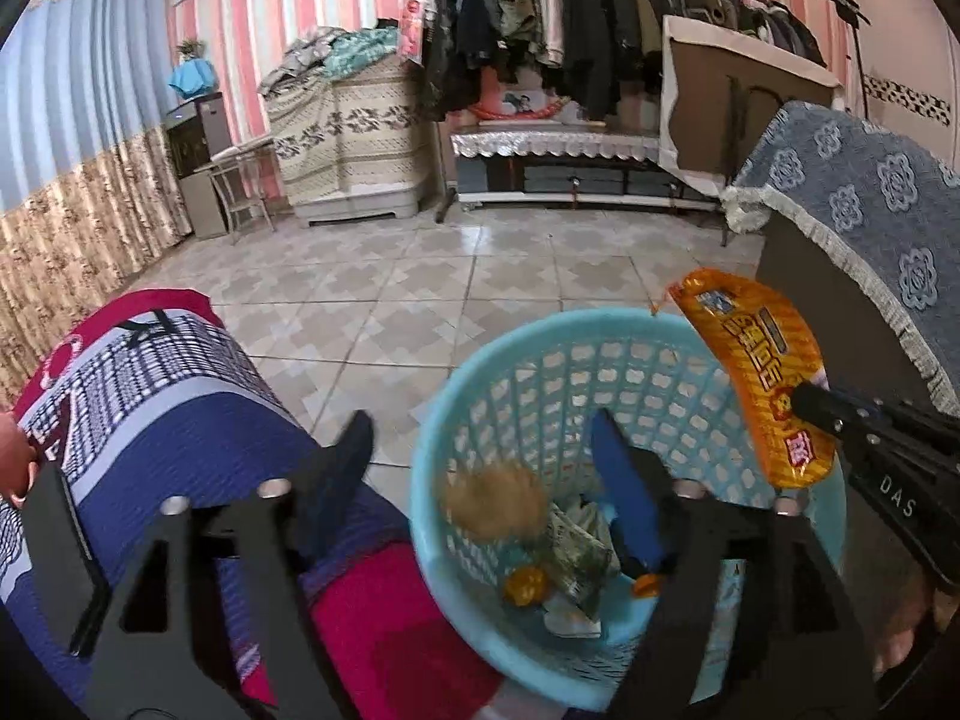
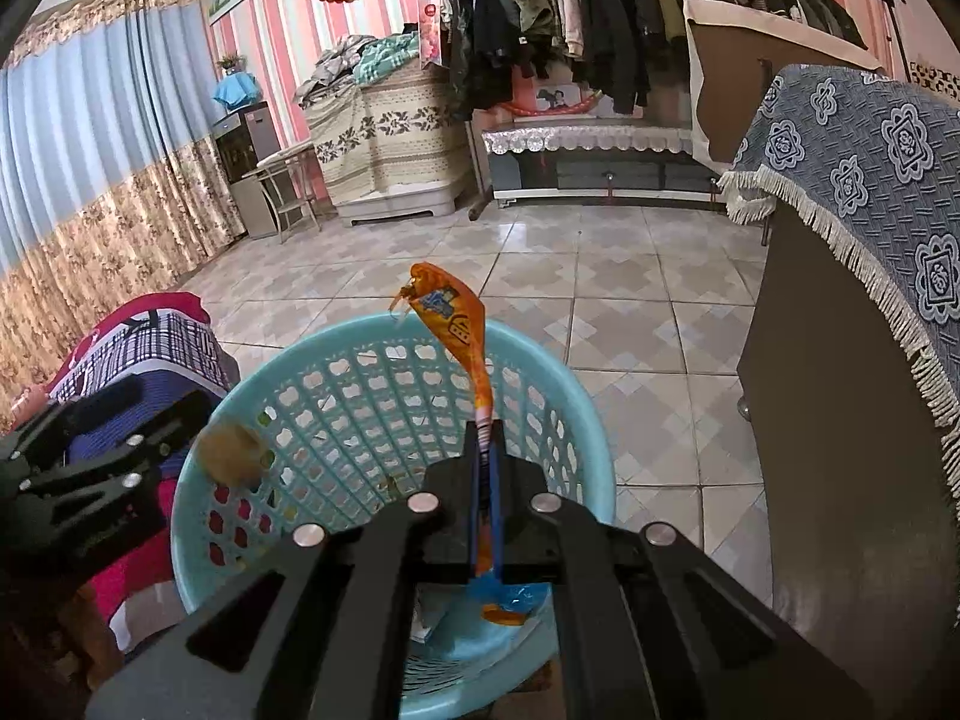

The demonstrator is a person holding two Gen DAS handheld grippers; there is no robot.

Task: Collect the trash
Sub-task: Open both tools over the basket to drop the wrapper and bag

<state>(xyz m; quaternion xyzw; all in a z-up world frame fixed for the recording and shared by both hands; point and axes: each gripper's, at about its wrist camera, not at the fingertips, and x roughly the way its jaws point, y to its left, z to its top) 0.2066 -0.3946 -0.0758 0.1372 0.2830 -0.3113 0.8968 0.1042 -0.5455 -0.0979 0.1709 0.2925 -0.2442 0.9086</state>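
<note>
A light blue plastic basket (image 1: 474, 384) stands on the floor; it also shows in the right wrist view (image 2: 336, 372). It holds several scraps: a green wrapper (image 1: 579, 558) and orange bits (image 1: 525, 585). A blurred brown lump (image 1: 498, 498) is in the air inside the basket, also seen from the right wrist (image 2: 231, 453). My left gripper (image 1: 480, 456) is open and empty over the basket. My right gripper (image 2: 487, 438) is shut on an orange snack wrapper (image 2: 456, 324) and holds it over the basket's right rim; the wrapper also shows in the left wrist view (image 1: 762, 372).
A seat with a red, blue and white patterned cover (image 1: 156, 396) lies left of the basket. A brown cabinet with a blue fringed cloth (image 2: 852, 192) stands to the right. Tiled floor (image 1: 456, 276) stretches ahead to a clothes rack (image 1: 570, 30) and low furniture.
</note>
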